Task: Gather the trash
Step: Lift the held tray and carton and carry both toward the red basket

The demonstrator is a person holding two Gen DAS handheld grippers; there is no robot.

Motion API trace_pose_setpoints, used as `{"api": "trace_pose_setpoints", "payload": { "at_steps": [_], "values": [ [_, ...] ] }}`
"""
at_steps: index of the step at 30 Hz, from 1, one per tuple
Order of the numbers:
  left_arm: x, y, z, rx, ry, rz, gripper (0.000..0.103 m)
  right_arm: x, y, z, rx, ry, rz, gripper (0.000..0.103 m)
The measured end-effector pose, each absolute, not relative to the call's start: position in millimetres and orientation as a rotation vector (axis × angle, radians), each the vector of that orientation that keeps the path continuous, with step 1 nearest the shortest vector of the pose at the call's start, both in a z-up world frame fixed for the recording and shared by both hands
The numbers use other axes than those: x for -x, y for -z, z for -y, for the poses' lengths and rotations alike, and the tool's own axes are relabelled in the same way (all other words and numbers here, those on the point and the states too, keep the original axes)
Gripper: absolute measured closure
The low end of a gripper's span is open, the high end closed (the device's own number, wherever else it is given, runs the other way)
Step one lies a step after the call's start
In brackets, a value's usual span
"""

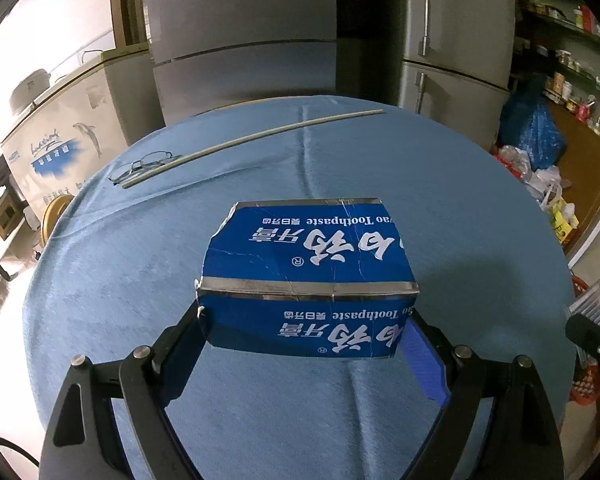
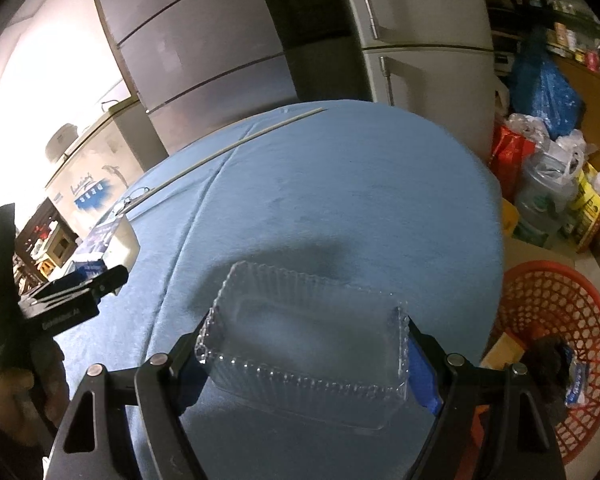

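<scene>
The left claw [image 1: 306, 320] was clamped on a blue toothpaste box [image 1: 308, 276], one finger pressed against each short end, and the box sat lifted just above the blue cloth of the bench [image 1: 440, 184]. The box was creased and torn along its silver edges, and its white lettering read upside down to the left wrist camera. Beyond it on the cloth lay a long thin pale stick [image 1: 256, 140], with a pair of glasses [image 1: 140, 166] touching its near end close to the bench's left edge.

The right claw [image 2: 306, 344] was clamped on a clear plastic tray [image 2: 304, 344] with ribbed walls and a beaded rim, its fingers gripping the two short sides. The tray was held over the near part of the bench [image 2: 340, 184], open side up. Whether it touched the cloth could not be told. In the right wrist view the left claw [image 2: 96, 280] showed at the left edge with the box [image 2: 100, 244] in its grip, well apart from the tray.

Off the bench to the right, on the floor, stood a red mesh basket [image 2: 548, 304] with a few scraps of paper and card already in it. Behind the bench stood grey fridges [image 1: 460, 40], and plastic bags [image 2: 548, 148] were piled against the wall near the basket.
</scene>
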State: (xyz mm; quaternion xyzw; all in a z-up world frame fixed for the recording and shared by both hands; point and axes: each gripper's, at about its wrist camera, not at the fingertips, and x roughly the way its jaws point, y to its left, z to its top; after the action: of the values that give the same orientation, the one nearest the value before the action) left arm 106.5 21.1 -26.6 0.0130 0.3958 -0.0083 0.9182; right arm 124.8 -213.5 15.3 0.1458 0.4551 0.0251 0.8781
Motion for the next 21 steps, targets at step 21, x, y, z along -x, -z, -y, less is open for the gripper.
{"api": "trace_pose_setpoints", "payload": {
  "at_steps": [21],
  "values": [
    [-89.6,17.0,29.7,-0.069,0.136,-0.795,0.012,-105.1,-11.5,247.0,-0.376,0.019,-0.928,0.019]
  ]
}}
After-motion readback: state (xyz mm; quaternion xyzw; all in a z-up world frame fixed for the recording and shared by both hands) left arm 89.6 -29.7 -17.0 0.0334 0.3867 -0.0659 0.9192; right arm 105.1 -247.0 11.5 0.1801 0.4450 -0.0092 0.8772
